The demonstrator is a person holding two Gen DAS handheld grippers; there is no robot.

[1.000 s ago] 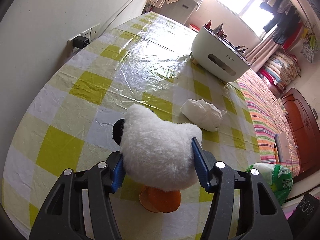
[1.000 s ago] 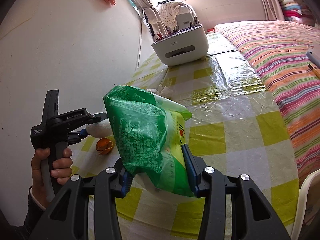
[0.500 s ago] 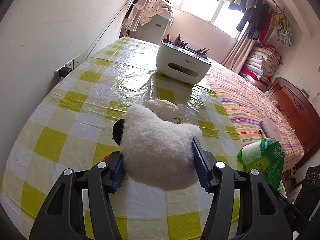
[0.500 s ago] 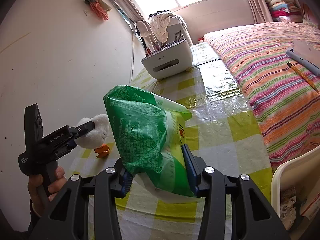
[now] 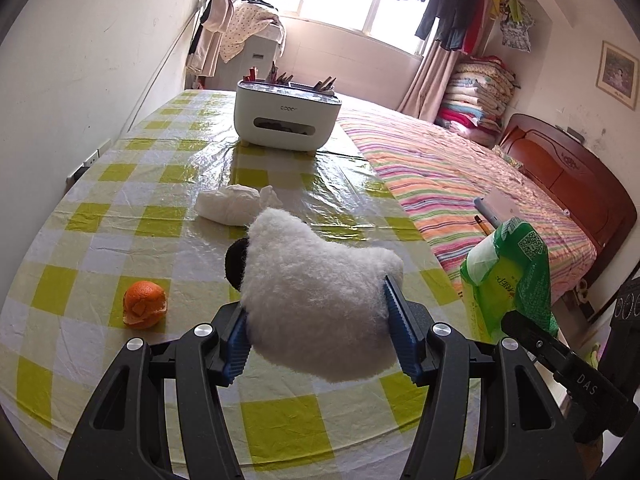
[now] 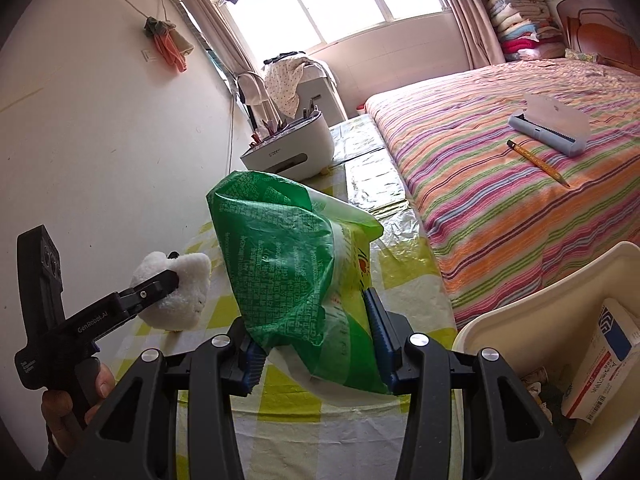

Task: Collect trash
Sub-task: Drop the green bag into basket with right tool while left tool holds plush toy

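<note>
- Above the tabletop (image 5: 132,168), with its yellow-and-white checked plastic cover, my left claw (image 5: 316,328) is clenched on a white plush toy (image 5: 316,300); the blue pads press into its fleece from both sides, and a black patch shows at the toy's left edge.
- My right claw (image 6: 314,344) grips a crumpled green plastic bag (image 6: 288,276), held up off the tabletop near its front edge; the bag bulges upward between the pads and shows yellow and white print on its right side.
- From the left wrist view the same bag (image 5: 508,276) sits to the right of the toy, close but apart from it.
- From the right wrist view the toy (image 6: 176,292) hangs to the left of the bag, pinched in the left claw, with my left hand (image 6: 76,396) around the handle below.
- An orange peel (image 5: 145,309) lies on the tabletop, left of the left claw and apart from it.
- A wad of white tissue (image 5: 236,208) lies farther back, just beyond the toy.
- A white organizer box (image 5: 286,120) with pens in its top stands at the far end of the tabletop.
- A white bin (image 6: 532,320) stands low at the right, beside the tabletop, with a printed carton (image 6: 600,364) inside.
- The bed (image 6: 500,208), under a striped cover, runs alongside the tabletop; a pencil (image 6: 536,158) and a small pale-blue device (image 6: 552,128) lie on it.
</note>
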